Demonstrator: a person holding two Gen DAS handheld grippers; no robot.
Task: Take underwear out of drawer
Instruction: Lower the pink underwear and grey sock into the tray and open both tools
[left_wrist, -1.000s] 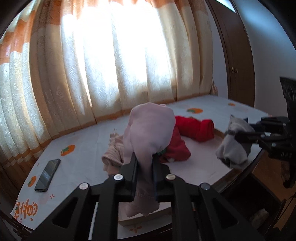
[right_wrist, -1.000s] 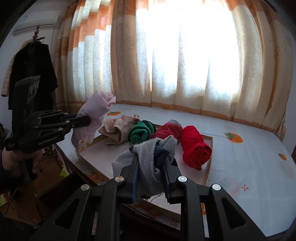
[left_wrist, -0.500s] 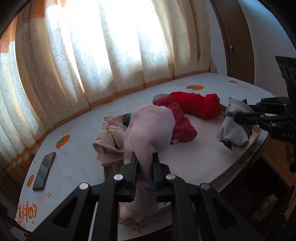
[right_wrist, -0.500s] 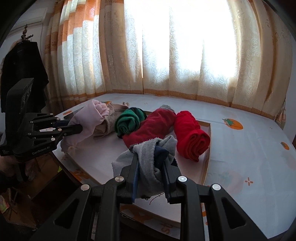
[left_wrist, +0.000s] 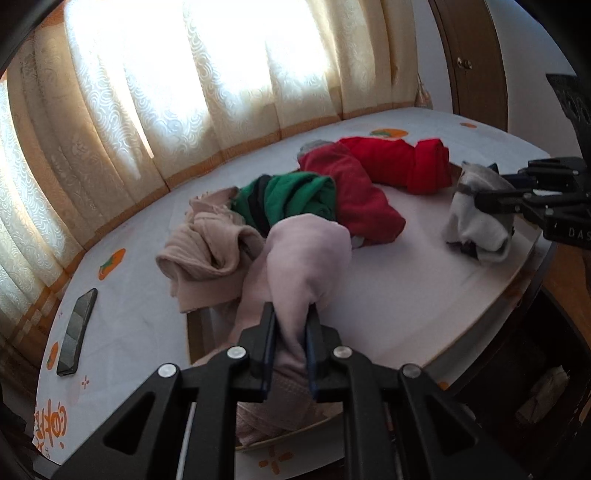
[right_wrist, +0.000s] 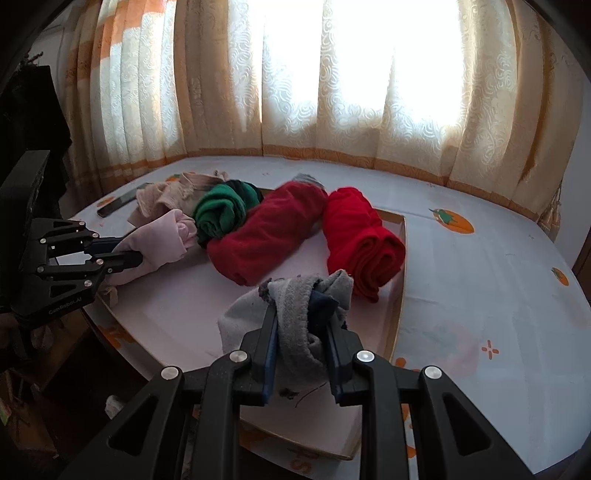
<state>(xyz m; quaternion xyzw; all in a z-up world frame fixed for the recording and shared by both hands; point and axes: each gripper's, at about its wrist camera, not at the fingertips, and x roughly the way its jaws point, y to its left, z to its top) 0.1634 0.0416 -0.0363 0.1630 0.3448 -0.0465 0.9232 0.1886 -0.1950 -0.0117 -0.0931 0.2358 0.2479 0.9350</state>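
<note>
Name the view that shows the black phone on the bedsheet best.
Left wrist view: the black phone lies fully visible on the sheet's left side. In the right wrist view it is just a small dark sliver behind the clothes.

Sunlit patterned curtains (right_wrist: 332, 92); perhaps a wooden wardrobe (left_wrist: 476, 62) right.

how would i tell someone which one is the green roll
Look at the shallow tray on the bed. The green roll lies at its far left, between the beige garment and the dark red roll. It alone is green with dark stripes.
</note>
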